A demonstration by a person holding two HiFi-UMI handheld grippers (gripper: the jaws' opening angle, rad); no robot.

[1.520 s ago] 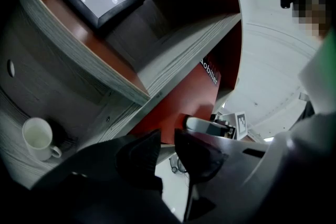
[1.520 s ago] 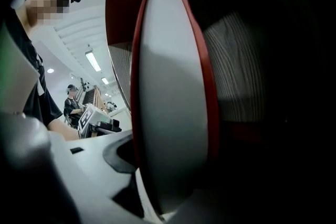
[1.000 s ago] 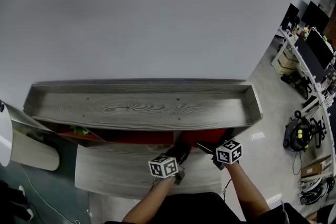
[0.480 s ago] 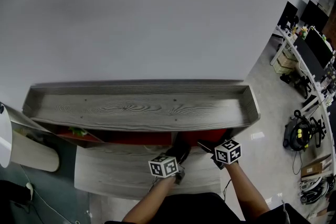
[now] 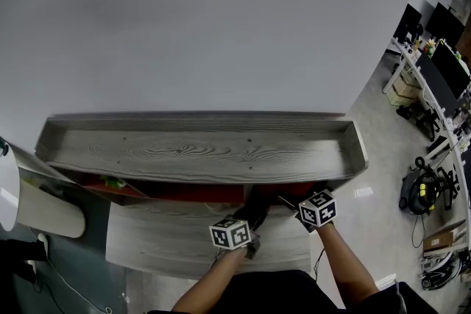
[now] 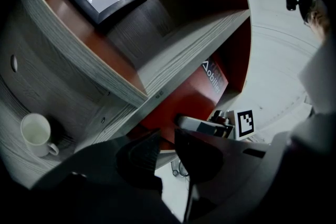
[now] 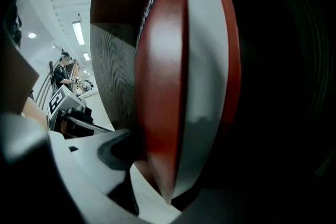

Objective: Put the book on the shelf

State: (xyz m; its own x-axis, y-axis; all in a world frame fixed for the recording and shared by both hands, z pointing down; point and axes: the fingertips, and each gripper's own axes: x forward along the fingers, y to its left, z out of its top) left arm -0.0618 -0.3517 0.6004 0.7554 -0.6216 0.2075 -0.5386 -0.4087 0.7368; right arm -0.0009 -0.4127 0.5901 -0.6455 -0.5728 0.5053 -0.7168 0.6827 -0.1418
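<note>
Book (image 7: 163,86), red-covered with white pages, clamped upright between jaws of right gripper (image 7: 168,165), inside red-lined bay of shelf (image 5: 199,151), beside a grey wood panel (image 7: 113,76). White lettering on cover, readable only as "obilier". Left gripper (image 6: 167,147) narrowly parted just below book's lower edge, gripping nothing that can be made out.

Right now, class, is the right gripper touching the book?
Touching. In the right gripper view, the right gripper has the book between its jaws, one pad pressed against the red cover.
</note>
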